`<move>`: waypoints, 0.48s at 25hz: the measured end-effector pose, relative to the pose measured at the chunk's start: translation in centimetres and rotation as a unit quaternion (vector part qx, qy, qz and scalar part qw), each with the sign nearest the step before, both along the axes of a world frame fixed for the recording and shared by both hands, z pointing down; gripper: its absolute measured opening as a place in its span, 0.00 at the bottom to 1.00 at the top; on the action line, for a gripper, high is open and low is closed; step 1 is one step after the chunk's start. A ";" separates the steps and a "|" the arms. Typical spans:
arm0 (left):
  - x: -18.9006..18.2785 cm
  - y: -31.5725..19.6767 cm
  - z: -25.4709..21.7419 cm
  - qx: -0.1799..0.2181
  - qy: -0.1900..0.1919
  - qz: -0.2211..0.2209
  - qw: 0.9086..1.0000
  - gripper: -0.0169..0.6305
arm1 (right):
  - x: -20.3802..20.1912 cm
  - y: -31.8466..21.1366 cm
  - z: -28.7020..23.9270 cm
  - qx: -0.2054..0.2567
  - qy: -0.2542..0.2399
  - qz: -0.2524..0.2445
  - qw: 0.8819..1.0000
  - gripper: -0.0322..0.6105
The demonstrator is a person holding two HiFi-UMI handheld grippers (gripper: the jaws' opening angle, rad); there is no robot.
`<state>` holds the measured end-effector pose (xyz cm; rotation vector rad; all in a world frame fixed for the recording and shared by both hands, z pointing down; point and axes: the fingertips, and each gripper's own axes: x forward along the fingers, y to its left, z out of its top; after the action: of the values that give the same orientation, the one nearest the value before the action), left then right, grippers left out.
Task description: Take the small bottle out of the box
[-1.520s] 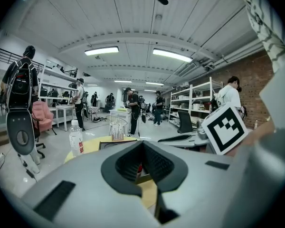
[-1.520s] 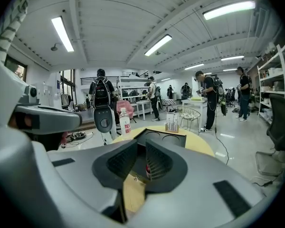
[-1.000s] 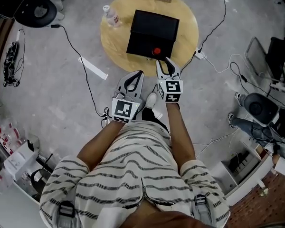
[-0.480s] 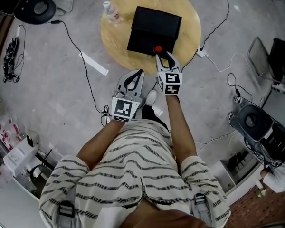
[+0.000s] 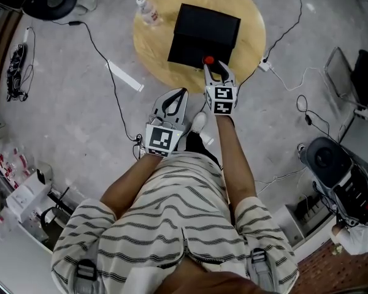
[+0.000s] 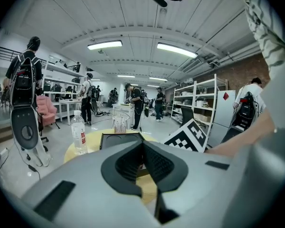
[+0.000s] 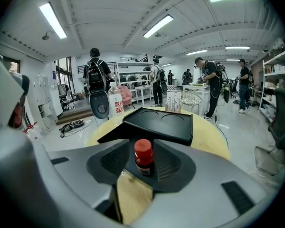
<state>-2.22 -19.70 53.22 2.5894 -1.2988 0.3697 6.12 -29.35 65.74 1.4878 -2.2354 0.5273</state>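
On the left of the round yellow table (image 5: 148,51) I see a clear water bottle (image 5: 146,11) standing upright. My left gripper (image 5: 173,98) hangs short of the table edge, its jaws pressed together with nothing between them. The black box (image 5: 206,30) sits mid-table. The small bottle (image 7: 143,156) stands upright on the tabletop just in front of the box, outside it: bright red cap, dark red body, a pale label low down. My right gripper (image 5: 215,71) brackets it, jaws opening wide, pads off its sides
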 end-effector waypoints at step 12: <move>-0.4 0.1 0.6 -0.003 -0.006 0.000 1.000 0.06 | -0.4 -0.7 2.1 -0.017 0.013 -0.005 1.000 0.30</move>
<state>-2.59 -19.64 53.78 2.5875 -1.2993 0.3896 5.70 -30.00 67.80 1.4576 -2.2015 0.5363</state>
